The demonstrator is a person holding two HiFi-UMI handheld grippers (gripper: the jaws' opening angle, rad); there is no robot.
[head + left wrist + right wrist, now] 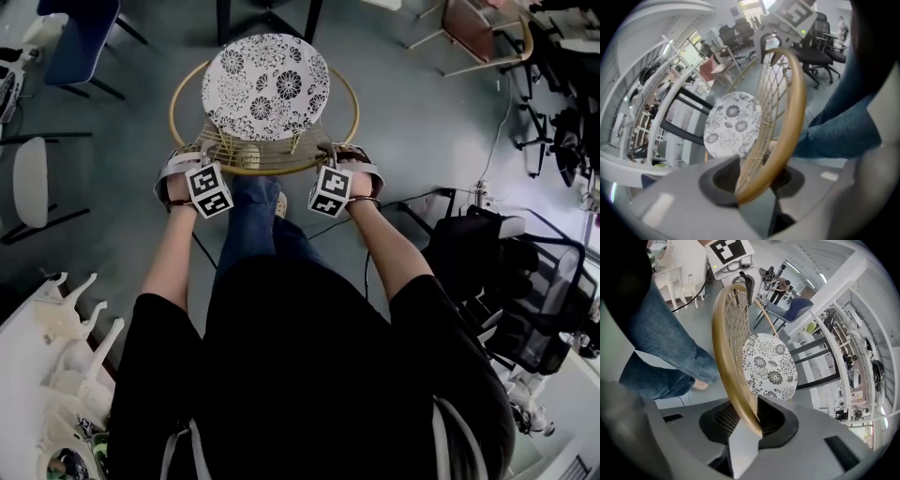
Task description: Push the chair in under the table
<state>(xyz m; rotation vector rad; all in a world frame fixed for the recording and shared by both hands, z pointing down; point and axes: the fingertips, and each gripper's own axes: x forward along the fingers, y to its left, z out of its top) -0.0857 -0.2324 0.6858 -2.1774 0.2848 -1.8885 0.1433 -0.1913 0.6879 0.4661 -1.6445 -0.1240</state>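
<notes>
The chair has a round seat with a black-and-white flower pattern (265, 86) and a gold hoop backrest (267, 164) with wire lattice. It stands just in front of the person's legs. My left gripper (203, 155) is shut on the left part of the gold hoop (780, 140), which runs between its pads. My right gripper (331, 155) is shut on the right part of the hoop (726, 357). The table's black legs (223, 19) stand just beyond the seat, also visible as dark bars (813, 350) past the cushion (769, 366).
A blue chair (80, 37) and a white stool (30, 178) stand at the left. Black office chairs (511, 272) crowd the right, and a wooden chair (478, 33) is at the top right. A cable (412, 200) lies on the floor. Small white model chairs (75, 328) sit lower left.
</notes>
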